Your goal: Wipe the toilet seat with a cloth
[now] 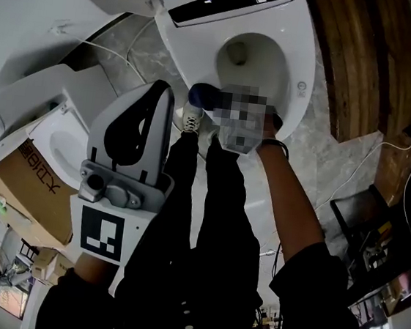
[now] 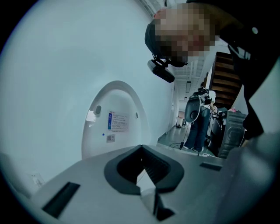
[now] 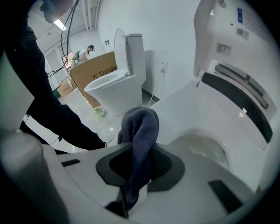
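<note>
Dark-blue cloth (image 3: pixel 140 127) clamped in right gripper (image 3: pixel 135 175) beside toilet bowl (image 3: pixel 210 151); left gripper (image 2: pixel 142 175) closed, empty.

The toilet (image 1: pixel 186 43) is straight ahead on the floor (image 1: pixel 324 155), with its lid (image 3: pixel 232 26) tipped up behind the seat (image 1: pixel 303 68). The right hand-held gripper (image 3: pixel 140 168) is over the seat's near rim, with the cloth (image 3: pixel 141 124) pinched between its jaws. The left hand-held gripper (image 1: pixel 157 103) is off to the left, well apart from it. Further left there's a second toilet (image 1: pixel 65 137) with a cardboard box (image 1: pixel 37 185) just beside it. The wooden stairs (image 1: pixel 357 59) are over on the right.
</note>
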### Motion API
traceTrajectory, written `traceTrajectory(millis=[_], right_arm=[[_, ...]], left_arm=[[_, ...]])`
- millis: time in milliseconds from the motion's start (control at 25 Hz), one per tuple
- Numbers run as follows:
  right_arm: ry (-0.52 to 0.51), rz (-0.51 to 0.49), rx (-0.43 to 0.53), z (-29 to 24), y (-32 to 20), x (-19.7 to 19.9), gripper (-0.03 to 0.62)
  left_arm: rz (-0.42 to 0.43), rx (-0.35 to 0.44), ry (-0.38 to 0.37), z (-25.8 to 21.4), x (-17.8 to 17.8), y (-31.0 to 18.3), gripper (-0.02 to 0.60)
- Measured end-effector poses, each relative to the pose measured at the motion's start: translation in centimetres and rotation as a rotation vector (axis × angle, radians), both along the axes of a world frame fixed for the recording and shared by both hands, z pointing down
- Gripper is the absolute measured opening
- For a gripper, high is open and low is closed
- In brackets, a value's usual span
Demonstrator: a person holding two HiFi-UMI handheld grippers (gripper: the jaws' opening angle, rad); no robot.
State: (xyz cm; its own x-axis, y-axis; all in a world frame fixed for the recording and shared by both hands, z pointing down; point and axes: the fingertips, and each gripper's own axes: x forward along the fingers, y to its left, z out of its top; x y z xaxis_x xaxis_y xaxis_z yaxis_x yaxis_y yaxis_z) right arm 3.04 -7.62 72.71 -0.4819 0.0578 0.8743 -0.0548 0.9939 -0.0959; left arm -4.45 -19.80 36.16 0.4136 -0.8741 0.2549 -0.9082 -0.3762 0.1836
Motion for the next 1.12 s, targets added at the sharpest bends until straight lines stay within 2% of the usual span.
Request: traceTrajectory(millis=[720,1120], right_arm=[[-0.043,-0.012,0.035,-0.3,-4.4,-3.5,0.074],[-0.075,0.024,0.045,-0.6,-7.4,-5.4,0.074]], left_arm=[[-0.033,-0.014,0.003,0.9,-1.5,0.2,0.011],[-0.045,-0.021,0.005,1.4,-2.3,-0.1,0.011]])
